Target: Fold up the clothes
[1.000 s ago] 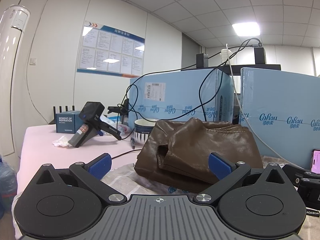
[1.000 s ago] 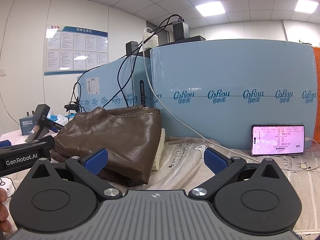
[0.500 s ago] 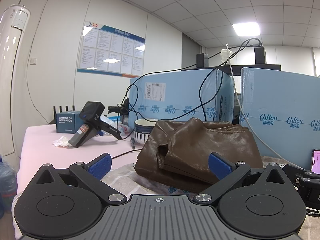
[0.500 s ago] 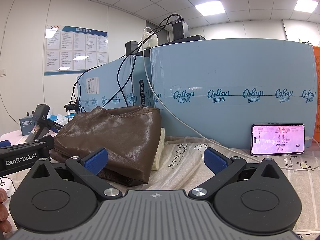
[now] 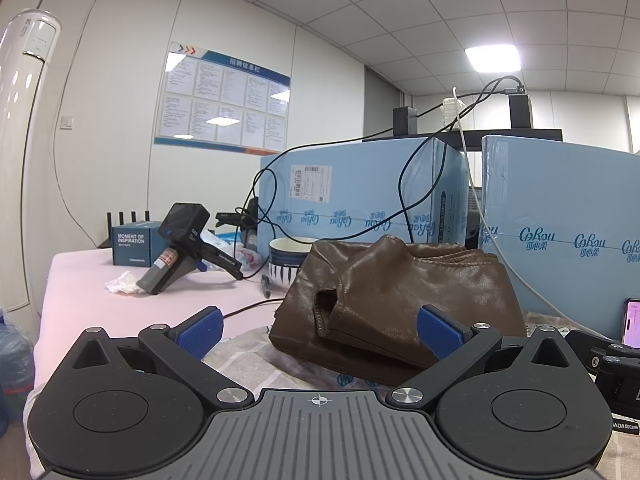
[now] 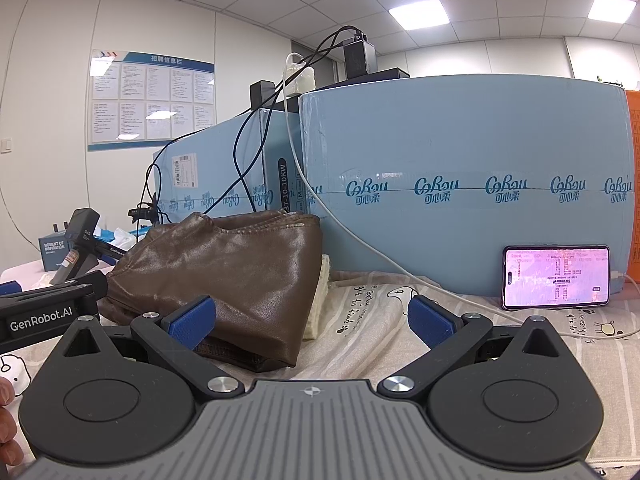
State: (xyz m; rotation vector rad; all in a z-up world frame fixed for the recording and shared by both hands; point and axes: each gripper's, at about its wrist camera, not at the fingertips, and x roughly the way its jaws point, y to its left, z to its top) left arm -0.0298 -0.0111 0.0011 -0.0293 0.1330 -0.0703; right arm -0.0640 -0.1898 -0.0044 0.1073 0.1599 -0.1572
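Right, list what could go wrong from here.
1. The white cable runs right beside the brown leather garment; lifting the garment might snag it.
2. The phone leans against the blue box; tugging the printed sheet could topple it.
3. Both grippers are open; slick leather may slip.

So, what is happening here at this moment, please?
A person holds a gripper in each hand, facing a brown leather garment that lies bunched in a heap on a patterned cloth. The left gripper and the right gripper are both open and hold nothing. Neither touches the garment, so no fold is under way. A lit phone leans against a pale blue carton behind.
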